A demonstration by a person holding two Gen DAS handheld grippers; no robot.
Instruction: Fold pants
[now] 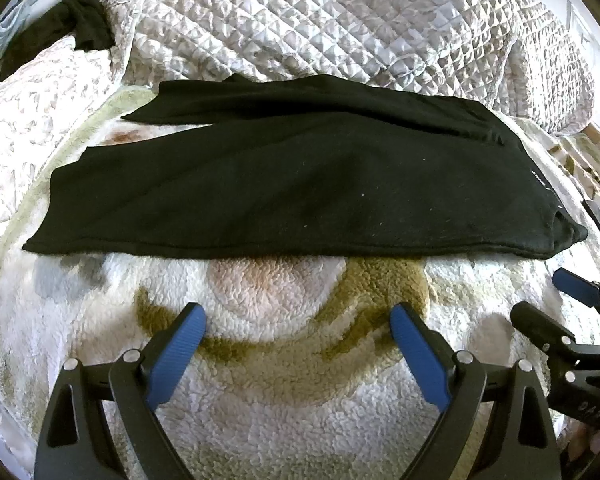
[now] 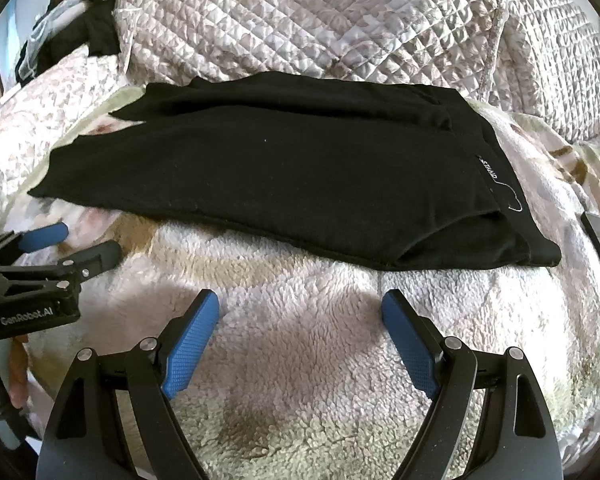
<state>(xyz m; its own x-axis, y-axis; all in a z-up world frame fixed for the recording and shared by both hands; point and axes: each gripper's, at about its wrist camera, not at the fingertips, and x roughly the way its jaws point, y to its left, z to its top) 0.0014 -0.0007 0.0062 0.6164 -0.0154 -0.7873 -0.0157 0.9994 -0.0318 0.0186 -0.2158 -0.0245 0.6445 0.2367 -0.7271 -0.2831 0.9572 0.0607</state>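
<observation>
Black pants (image 1: pixel 300 184) flat on fleece blanket (image 1: pixel 284 412), waistband at 3 o'clock. Left gripper (image 1: pixel 298 320) and right gripper (image 2: pixel 300 306) both spread wide, empty, at 6 o'clock of pants.

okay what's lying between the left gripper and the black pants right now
Nothing but bare fleece blanket. In the left wrist view, the open left gripper hovers short of the black pants, only fluffy blanket between them.

Soft, matt black cloth on the pants (image 1: pixel 284 184), with tiny white lint specks. Fluffy, bumpy fleece on the blanket (image 1: pixel 284 412). Shiny, puffy stitched squares on the quilt (image 1: pixel 320 16). Rough blue rubbery pads (image 2: pixel 190 354) and smooth matt black plastic on the right tool (image 2: pixel 300 344).
</observation>
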